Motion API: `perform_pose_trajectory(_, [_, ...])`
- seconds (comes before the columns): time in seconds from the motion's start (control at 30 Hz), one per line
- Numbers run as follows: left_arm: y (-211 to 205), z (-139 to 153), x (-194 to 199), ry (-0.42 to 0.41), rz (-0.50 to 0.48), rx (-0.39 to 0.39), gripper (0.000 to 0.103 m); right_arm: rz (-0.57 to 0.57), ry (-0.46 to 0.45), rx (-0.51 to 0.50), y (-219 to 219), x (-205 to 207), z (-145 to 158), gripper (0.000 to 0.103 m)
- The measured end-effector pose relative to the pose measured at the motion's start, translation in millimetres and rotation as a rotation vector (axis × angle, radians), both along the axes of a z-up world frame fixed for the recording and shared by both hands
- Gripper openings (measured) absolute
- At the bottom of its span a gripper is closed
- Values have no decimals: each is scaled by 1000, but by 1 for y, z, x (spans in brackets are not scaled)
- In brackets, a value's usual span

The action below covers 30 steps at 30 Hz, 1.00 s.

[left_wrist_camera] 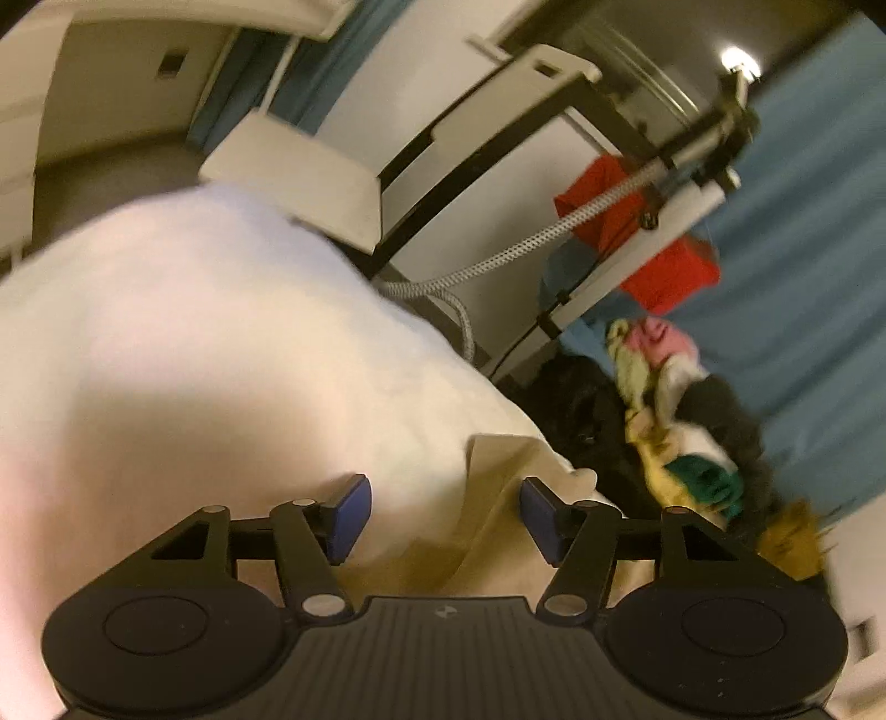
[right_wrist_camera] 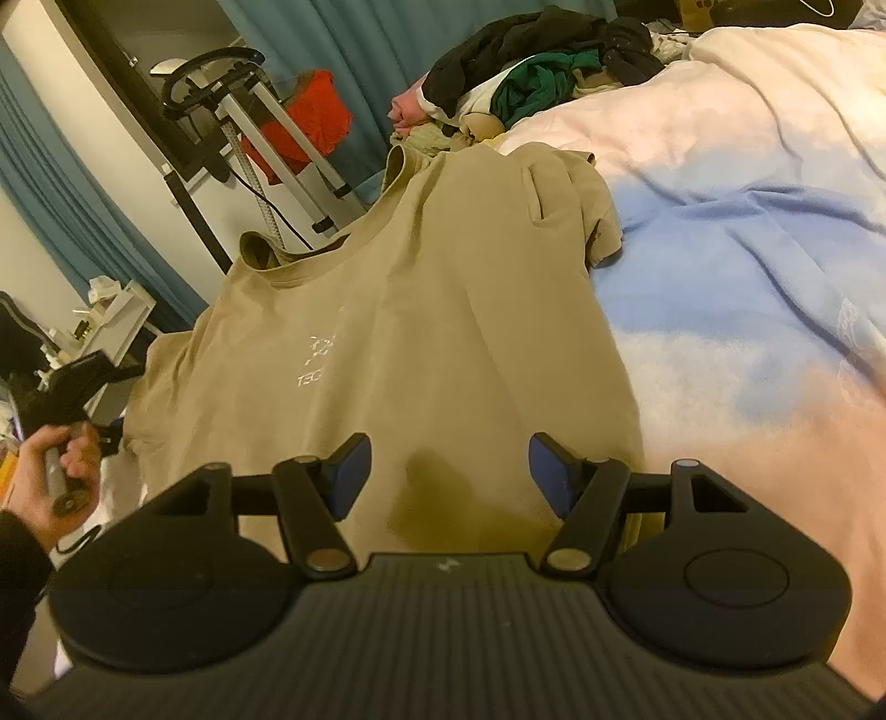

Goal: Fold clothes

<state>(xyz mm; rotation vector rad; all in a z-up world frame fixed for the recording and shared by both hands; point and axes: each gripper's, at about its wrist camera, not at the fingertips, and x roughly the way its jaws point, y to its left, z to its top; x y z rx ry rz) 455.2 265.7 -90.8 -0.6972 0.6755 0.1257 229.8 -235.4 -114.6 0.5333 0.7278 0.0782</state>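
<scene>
since the tan t-shirt [right_wrist_camera: 421, 332] lies spread front-up on the pale duvet [right_wrist_camera: 747, 249], logo showing and collar toward the far edge of the bed, it reads as laid out flat for a first fold; no fold is made in it yet.

right gripper [right_wrist_camera: 448, 476]: hangs over the hem end of the t-shirt, fingers spread wide, nothing between the blue pads [right_wrist_camera: 351, 471]. its shadow falls on the cloth just below. judgement: positioned to take the hem or a bottom corner.

left gripper [left_wrist_camera: 446, 518]: fingers also spread, empty. its view is blurred; a creased part of the t-shirt [left_wrist_camera: 498, 498] lies between and under the fingers, duvet [left_wrist_camera: 194, 343] to that side. in the right wrist view the left hand [right_wrist_camera: 50, 482] holds its tool off the shirt's sleeve edge, apart from the cloth. cannot tell its height over the bed.

sleeve on the side away from the left hand is bunched and turned under near the shoulder; likely needs smoothing before folding.

clothes pile [right_wrist_camera: 531, 72]: dark, green and pink items heaped beyond the t-shirt's collar, probably waiting their turn. garment steamer [right_wrist_camera: 238, 111] stands off the bed, beyond the collar, with a red cloth [right_wrist_camera: 310, 127] behind it against the blue curtain [right_wrist_camera: 343, 33].

risk: thin jersey, a one-corner lift would drag the layout.
</scene>
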Motion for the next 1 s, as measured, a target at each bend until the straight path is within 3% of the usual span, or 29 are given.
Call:
perform_pose_trajectory(0.17, [-22,-3,11,16,-129,88,63,6,12,-3,2,6,-5,66])
perform_pose_trajectory(0.37, [-85,-8,33,84,-360,422,59,23,27,-12,7,10,-8,65])
perform_pose_trajectory(0.43, [-100,-10,28,82,-390,512,45,25,28,-13,8,10,-8,65])
perform_pose_trajectory(0.5, [-97,-6,23,68,-376,486,13,26,29,-11,8,9,-8,65])
perform_pose_trajectory(0.57, [-85,1,20,52,-338,419,8,25,30,-9,7,8,-8,65])
perform_pose_trajectory(0.77, [-26,24,6,49,-145,322,8,24,29,-3,7,8,-7,65])
perform_pose_trajectory(0.83, [-9,28,1,42,-73,325,8,23,28,-2,6,8,-7,65])
perform_pose_trajectory(0.87, [-1,32,-4,38,-29,338,13,22,28,-2,6,8,-6,65])
perform_pose_trajectory(0.9, [10,34,-7,41,11,322,25,22,28,-1,6,8,-6,65])
perform_pose_trajectory(1.0, [34,35,-16,59,109,310,26,21,28,0,4,8,-6,65])
